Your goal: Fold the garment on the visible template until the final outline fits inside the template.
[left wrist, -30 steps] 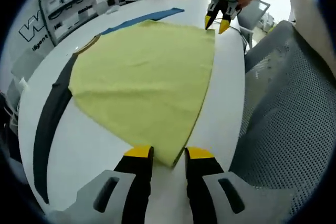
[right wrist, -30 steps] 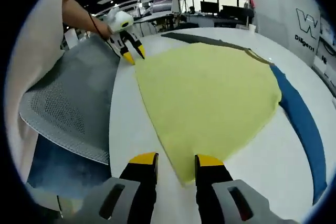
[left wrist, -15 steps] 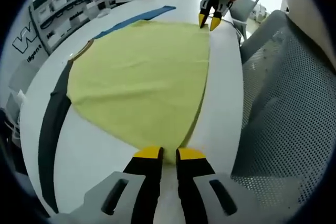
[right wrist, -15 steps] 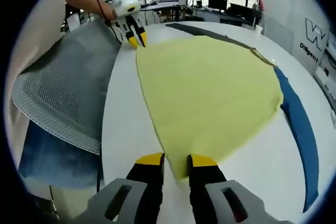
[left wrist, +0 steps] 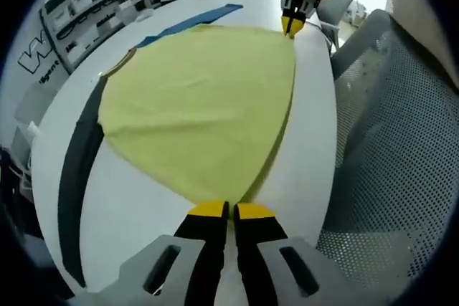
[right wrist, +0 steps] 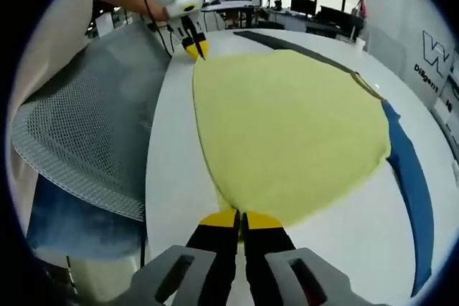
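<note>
Pinching both near corners of the yellow garment (left wrist: 197, 102): left gripper (left wrist: 229, 211) and right gripper (right wrist: 240, 218) clamped on its hem. Next, probably lifting and folding toward the far edge.

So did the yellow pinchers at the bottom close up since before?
Yes. The left gripper had its jaws wide apart either side of the yellow garment's corner a second ago; now they have come together on that corner, almost touching.
</note>
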